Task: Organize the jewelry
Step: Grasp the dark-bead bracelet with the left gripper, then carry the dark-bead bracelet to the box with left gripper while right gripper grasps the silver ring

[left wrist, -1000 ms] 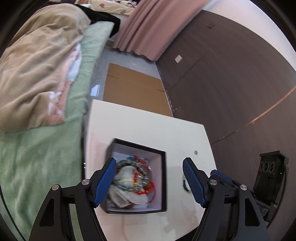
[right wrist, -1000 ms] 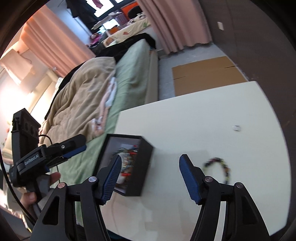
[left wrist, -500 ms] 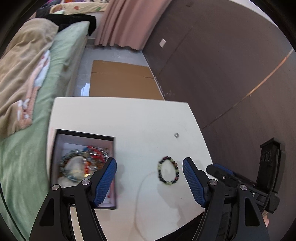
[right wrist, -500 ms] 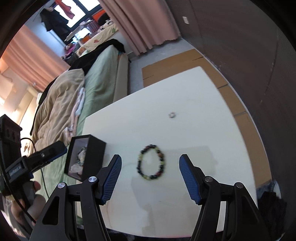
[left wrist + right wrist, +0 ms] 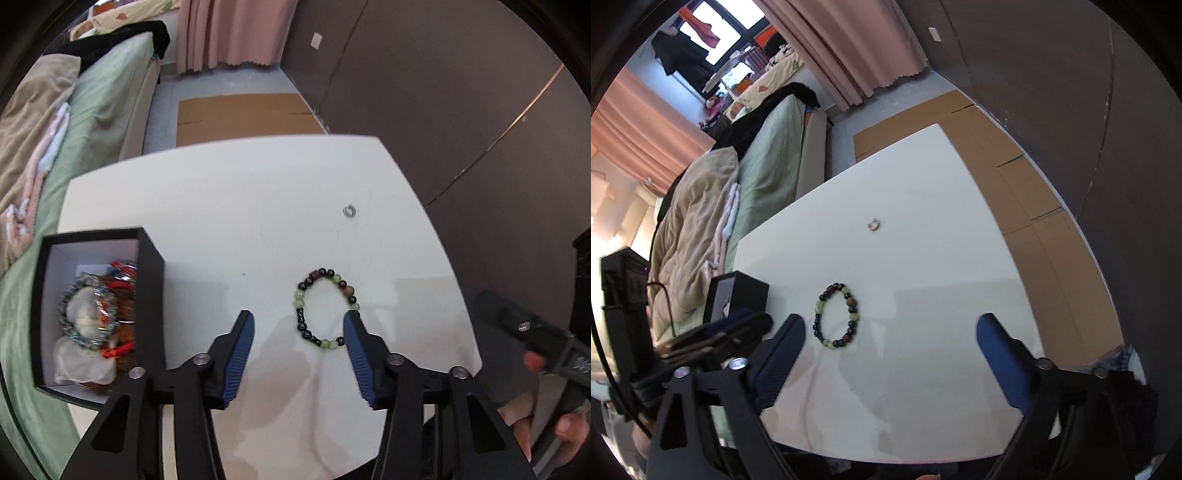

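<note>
Black box [image 5: 151, 295]: open-topped, at lower left of the left wrist view, near the table's left edge beside the bed [image 5: 107, 96]; already holds beaded pieces, so it is likely where the loose ones belong.
Beaded bracelet [image 5: 325, 308]: flat on the white table [image 5: 240, 206], lower centre, well apart from the box.
Small ring [image 5: 349, 211]: alone, above the bracelet, toward the table's far right edge.
Left gripper [image 5: 298, 328]: fingers narrowing, empty; the bracelet lies just ahead, its lower right against the right finger in the picture.
Right gripper [image 5: 890, 332]: fingers spreading wide, empty; bracelet nearer its left finger.
Open room: bare table between box and bracelet leaves a free path.
</note>
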The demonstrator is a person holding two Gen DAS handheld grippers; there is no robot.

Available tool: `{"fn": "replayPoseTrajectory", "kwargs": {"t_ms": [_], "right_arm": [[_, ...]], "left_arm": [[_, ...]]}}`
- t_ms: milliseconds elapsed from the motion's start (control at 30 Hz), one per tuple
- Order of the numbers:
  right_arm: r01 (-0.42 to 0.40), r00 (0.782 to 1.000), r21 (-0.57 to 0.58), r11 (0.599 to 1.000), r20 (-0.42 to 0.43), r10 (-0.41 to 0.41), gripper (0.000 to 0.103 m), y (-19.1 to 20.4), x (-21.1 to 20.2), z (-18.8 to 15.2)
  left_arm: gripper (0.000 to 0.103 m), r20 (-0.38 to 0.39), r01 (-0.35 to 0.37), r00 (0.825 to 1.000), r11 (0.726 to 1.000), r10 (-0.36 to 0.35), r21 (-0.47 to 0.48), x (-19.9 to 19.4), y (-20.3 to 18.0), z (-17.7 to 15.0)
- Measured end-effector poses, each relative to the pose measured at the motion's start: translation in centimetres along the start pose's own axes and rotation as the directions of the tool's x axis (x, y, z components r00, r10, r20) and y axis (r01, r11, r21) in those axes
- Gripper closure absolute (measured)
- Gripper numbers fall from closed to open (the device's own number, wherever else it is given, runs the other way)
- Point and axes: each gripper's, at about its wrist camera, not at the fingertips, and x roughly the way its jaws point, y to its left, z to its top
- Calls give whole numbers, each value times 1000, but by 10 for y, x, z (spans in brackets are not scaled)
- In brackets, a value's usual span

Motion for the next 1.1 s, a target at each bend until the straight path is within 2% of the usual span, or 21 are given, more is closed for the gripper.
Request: {"fn": "replayPoseTrajectory", "kwargs": {"t_ms": [67,167,333,367,400,467,733,933,1000,1067,1100], "right_arm": [[-3,1000,25,1000,11,3,1,-10,-2,0],[-13,1000,56,998,24,11,0,-21,-4,3],[8,999,50,999,35,-10,0,-28,-3,6],[2,999,61,998,36,-5,0,-31,-2,6],[-3,999,68,998,38,0,0,-32,-1,7],[-7,999,78,997,43,3,0,-34,3,8],[50,997,68,996,46,-54,0,-35,20,18],[69,995,-43,997,69,-66,1,-16,36,25],[75,995,-90,993,75,-68,5,-5,45,28],[79,995,-123,989,64,-72,21,4,56,30],[79,996,-144,986,53,-72,25,8,63,31]], "left_arm": [[62,-26,-9,1000,1000,9,-5,10,-2,0],[65,-44,-36,998,999,36,5,22,-6,0],[78,-82,-74,994,997,77,30,41,-13,1],[82,-98,-91,991,995,94,40,46,-14,1],[95,-114,-104,988,994,108,44,52,-14,0],[96,-82,-109,990,992,113,56,50,-15,2],[96,16,-21,1000,997,20,80,33,-14,13],[96,71,43,996,997,-48,69,8,-5,24],[96,88,62,994,996,-68,64,1,-5,26],[96,106,75,991,996,-81,55,-7,0,31],[96,119,87,989,995,-92,47,-12,4,32]]}}
